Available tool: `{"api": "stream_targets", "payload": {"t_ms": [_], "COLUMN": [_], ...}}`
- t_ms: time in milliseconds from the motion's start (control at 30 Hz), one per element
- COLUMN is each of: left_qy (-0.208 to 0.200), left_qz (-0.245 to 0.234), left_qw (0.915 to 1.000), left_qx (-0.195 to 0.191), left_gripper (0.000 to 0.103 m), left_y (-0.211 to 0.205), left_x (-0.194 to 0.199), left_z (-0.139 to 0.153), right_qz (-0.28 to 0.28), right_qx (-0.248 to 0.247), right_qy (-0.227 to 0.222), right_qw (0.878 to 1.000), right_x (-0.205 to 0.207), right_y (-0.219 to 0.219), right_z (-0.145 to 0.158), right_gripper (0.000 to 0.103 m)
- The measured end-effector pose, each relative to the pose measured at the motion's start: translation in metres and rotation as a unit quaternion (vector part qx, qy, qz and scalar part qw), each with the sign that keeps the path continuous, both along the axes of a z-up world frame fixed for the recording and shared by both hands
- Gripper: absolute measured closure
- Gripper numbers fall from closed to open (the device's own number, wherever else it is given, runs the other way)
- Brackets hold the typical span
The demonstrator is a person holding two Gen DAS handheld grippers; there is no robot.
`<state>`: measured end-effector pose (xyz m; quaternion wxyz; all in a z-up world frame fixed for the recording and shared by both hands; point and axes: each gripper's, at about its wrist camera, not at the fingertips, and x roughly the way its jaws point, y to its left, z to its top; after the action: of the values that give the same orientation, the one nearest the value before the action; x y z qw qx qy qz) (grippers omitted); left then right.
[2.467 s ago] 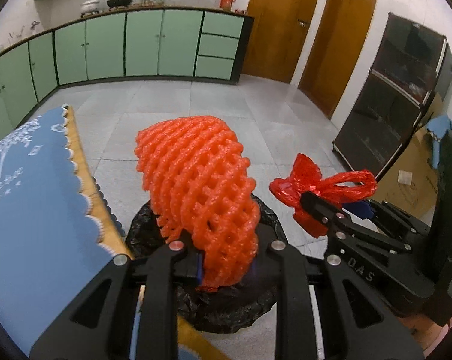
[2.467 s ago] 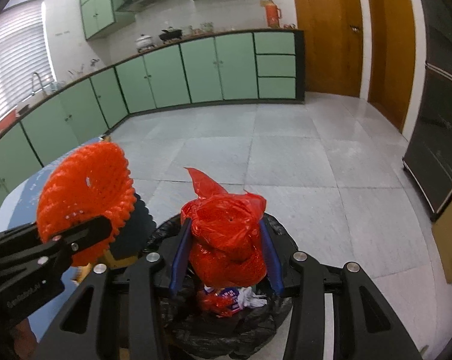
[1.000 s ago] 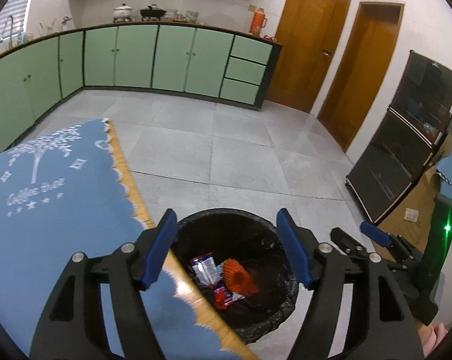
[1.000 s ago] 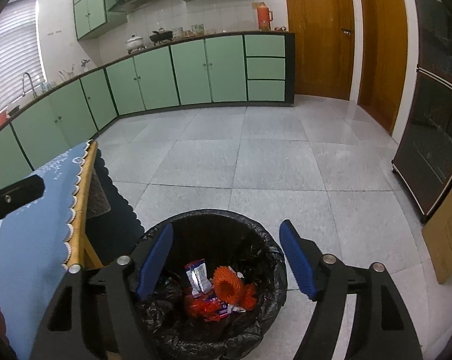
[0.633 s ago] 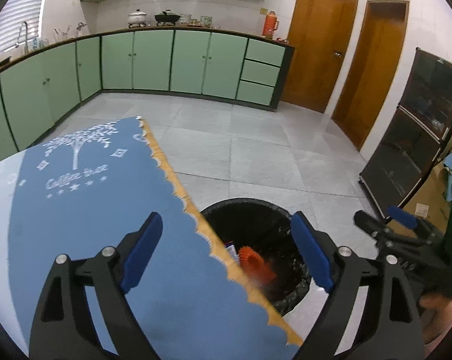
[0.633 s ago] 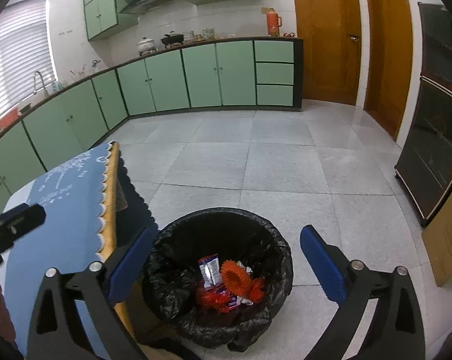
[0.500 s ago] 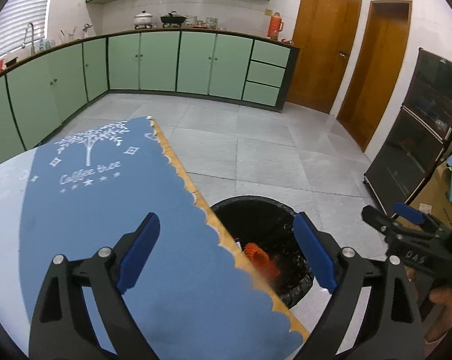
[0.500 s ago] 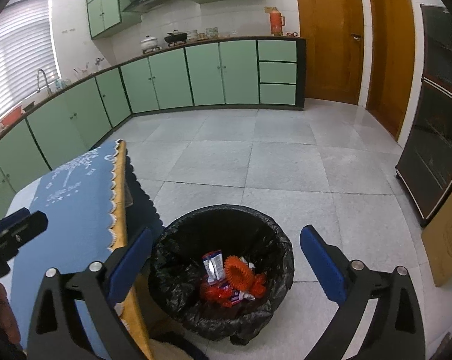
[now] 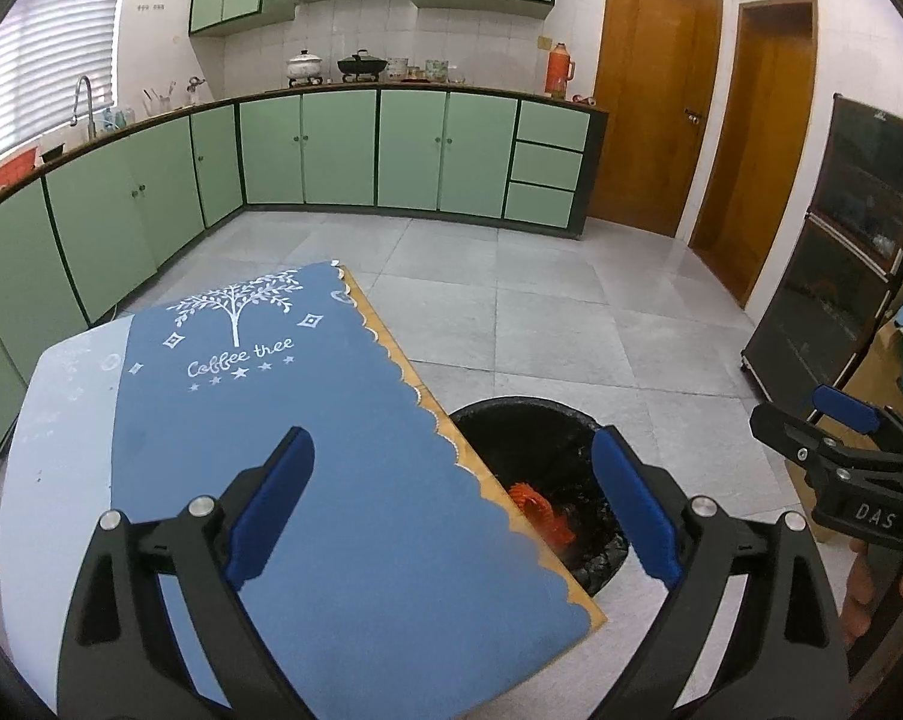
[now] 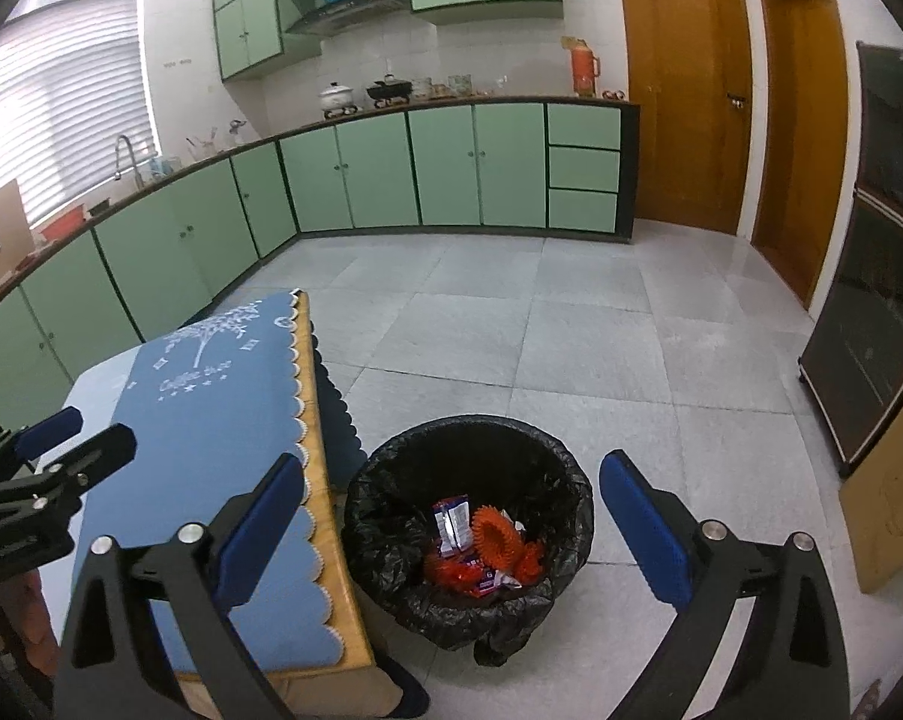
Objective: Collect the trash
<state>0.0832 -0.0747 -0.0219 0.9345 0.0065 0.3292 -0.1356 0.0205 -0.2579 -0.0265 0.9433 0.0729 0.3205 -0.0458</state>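
Down inside the black-lined trash bin (image 10: 469, 531) we see the collected rubbish: an orange foam net sleeve (image 10: 498, 534) lying beside a small white-and-blue snack wrapper (image 10: 453, 522), with red plastic (image 10: 451, 570) crumpled under them. From the left wrist view only part of the bin (image 9: 529, 420) shows past the table edge, with the net sleeve (image 9: 535, 507) just visible.

Our right gripper (image 10: 451, 534) hangs above the bin, its blue-padded fingers spread wide and holding nothing. Our left gripper (image 9: 451, 510) is likewise released and empty, poised over the near corner of the table (image 9: 61, 396) where the blue "Coffee tree" tablecloth (image 9: 307, 420) ends in a scalloped yellow border. The bin stands on the grey tile floor (image 10: 571, 336) just right of that table edge.

Farther off, green cabinets (image 10: 391, 168) run along the far wall under a counter carrying pots and an orange thermos (image 10: 583, 73). Two wooden doors (image 10: 685, 90) stand at the far right, and a dark glass cabinet (image 10: 871, 312) lines the right wall.
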Motion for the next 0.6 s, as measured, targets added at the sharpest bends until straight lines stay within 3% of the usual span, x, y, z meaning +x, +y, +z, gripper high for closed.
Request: {"api": "stream_targets", "payload": {"t_ms": [600], "left_qy": [-0.024], "left_qz": [0.009], "left_qw": [0.9996], "left_qx": [-0.007], "left_gripper": [0.012], "left_y": [0.014], "left_x": [-0.04], "left_z": [0.024], "right_qz": [0.003], "right_qx": [0.001], "right_qy": [-0.011], "right_qw": [1.0], "right_x": [-0.035], "right_y": [0.019], "right_z": [0.027], "right_gripper": [0.006]}}
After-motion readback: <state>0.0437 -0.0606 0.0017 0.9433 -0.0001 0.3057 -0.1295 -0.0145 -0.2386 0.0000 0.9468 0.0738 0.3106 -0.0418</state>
